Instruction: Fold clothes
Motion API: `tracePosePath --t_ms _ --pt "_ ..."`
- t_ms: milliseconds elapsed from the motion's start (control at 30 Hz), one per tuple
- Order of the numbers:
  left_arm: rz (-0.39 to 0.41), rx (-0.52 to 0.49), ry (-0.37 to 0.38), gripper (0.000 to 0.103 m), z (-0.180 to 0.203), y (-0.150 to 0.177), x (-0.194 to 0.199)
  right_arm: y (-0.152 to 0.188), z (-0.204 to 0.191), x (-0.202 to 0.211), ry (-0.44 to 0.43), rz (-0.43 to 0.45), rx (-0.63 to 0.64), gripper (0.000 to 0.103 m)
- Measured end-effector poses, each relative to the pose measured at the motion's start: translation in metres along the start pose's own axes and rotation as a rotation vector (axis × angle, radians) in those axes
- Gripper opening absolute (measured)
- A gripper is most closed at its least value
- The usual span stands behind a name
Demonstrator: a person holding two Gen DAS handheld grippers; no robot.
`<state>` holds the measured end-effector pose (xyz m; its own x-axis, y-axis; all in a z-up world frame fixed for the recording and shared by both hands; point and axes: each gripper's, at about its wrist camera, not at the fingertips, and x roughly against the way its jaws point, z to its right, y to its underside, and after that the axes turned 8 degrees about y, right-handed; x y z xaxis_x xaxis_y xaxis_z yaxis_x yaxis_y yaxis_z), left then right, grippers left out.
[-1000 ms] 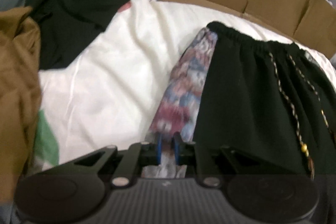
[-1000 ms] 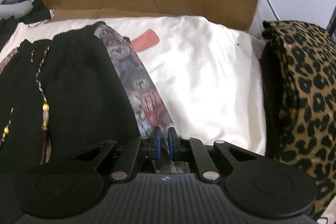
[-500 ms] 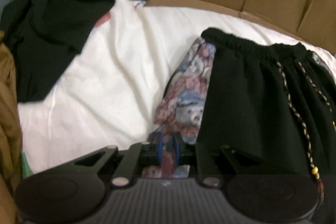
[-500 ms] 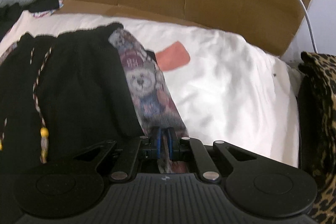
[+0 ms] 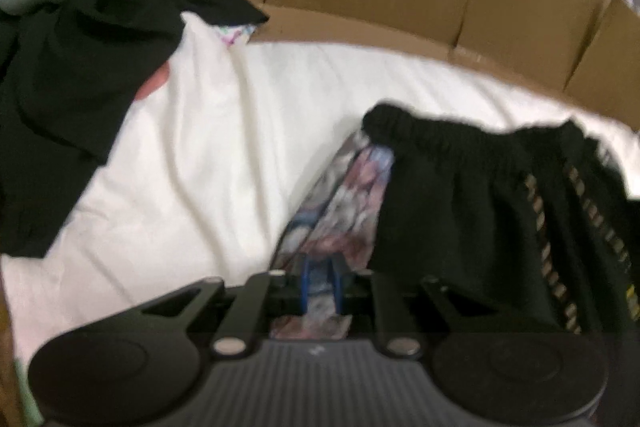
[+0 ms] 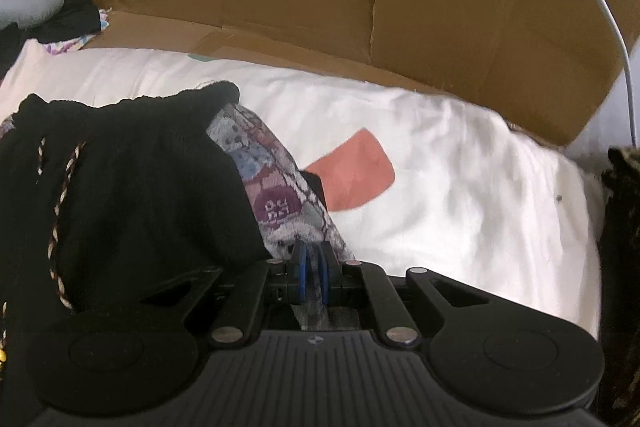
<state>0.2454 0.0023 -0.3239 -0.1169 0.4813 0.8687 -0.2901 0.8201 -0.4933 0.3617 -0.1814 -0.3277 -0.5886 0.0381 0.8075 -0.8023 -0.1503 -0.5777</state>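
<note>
Claws [image 5: 320,277] [image 6: 313,273] angled down, clamping patterned shorts [image 6: 276,199].

Black grippers [image 5: 320,281], blue-padded jaws

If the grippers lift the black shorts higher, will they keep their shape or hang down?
Probably hang down: the shorts already drape in soft folds between the left gripper and right gripper. The beaded cord would likely swing. They look light.

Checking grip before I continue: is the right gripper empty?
No: the right gripper is clamped on the patterned fabric edge of the black garment.
</note>
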Motion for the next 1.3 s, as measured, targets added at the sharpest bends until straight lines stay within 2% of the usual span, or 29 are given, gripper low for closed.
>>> tracePosePath --t_ms 267,400,600,733,800,867,933,1033,1200,1300 --pt "0.017 -0.027 -0.005 0.013 0.012 -0.024 -0.021 -0.025 -0.021 -0.007 -0.003 0.013 0.032 0.014" --pt "0.018 -0.048 -0.014 0.013 0.013 -0.03 -0.028 -0.036 -0.026 -0.006 -0.02 0.038 0.006 0.014" --pt "-0.014 -0.035 -0.029 0.016 0.01 -0.033 -0.048 -0.037 -0.043 -0.026 0.0 -0.013 0.071 0.012" --pt "-0.034 -0.022 -0.037 0.016 0.011 -0.04 -0.045 -0.042 -0.043 -0.019 0.003 -0.009 0.061 0.014" --pt "-0.023 -0.027 -0.028 0.022 0.011 -0.039 -0.031 -0.042 -0.038 -0.006 -0.009 0.018 0.034 0.015" --pt "-0.001 -0.035 -0.016 0.044 0.011 -0.033 -0.012 -0.04 -0.034 0.011 -0.013 0.052 0.016 0.023" --pt "0.028 -0.053 -0.01 0.053 0.011 -0.025 0.009 -0.036 -0.031 0.03 -0.015 0.093 0.002 0.049" --pt "0.044 -0.056 0.017 0.053 0.006 -0.004 0.042 -0.032 -0.029 0.053 -0.045 0.131 -0.002 0.053" --pt "0.043 -0.024 0.017 0.053 -0.008 0.025 0.085 -0.024 -0.031 0.082 -0.089 0.154 0.013 0.057" --pt "0.029 -0.009 -0.012 0.053 -0.017 0.047 0.109 -0.018 -0.036 0.095 -0.102 0.16 0.015 0.061"
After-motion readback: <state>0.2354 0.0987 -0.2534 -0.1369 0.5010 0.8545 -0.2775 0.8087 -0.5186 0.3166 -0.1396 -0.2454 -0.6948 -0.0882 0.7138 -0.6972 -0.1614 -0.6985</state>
